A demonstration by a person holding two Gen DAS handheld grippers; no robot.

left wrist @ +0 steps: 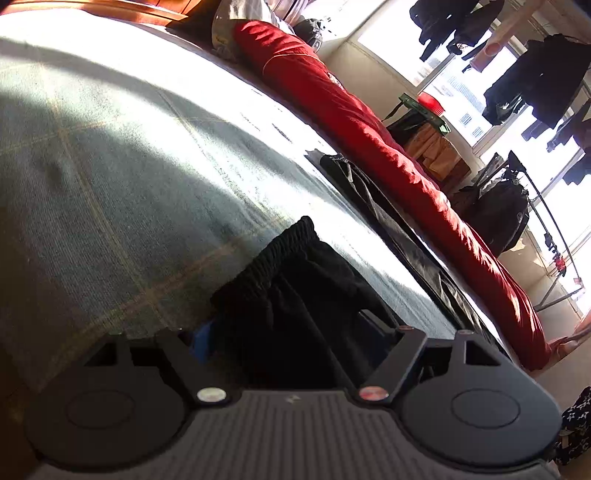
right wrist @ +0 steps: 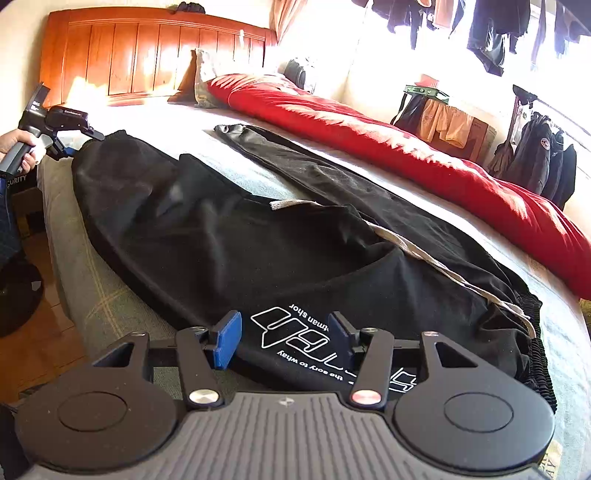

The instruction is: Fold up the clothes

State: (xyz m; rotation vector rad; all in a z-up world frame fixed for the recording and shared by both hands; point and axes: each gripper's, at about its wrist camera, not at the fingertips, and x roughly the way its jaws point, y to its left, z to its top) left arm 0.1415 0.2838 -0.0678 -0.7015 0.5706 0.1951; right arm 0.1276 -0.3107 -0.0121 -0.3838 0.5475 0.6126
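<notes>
Black trousers [right wrist: 192, 229] with a white printed logo [right wrist: 280, 328] lie lengthwise on the bed. Their elastic waistband [right wrist: 535, 350] is at the near right. My right gripper [right wrist: 286, 338] is open, and its blue pads [right wrist: 229, 339] straddle the printed fabric near the waist. At the far end a hand holds my left gripper [right wrist: 70, 138] at the trouser cuff [right wrist: 107, 140]. In the left wrist view the ribbed cuff [left wrist: 280, 243] rises from between the widely spread fingers of the left gripper [left wrist: 295, 339]. One blue pad [left wrist: 203, 339] shows; the fabric hides the other.
A second black garment [right wrist: 332, 177] with a pale stripe lies beside the trousers. A red duvet [right wrist: 406, 155] runs along the far side of the bed [right wrist: 92, 288]. There is a wooden headboard [right wrist: 147, 55] at the back. Clothes hang by the bright window [right wrist: 498, 29].
</notes>
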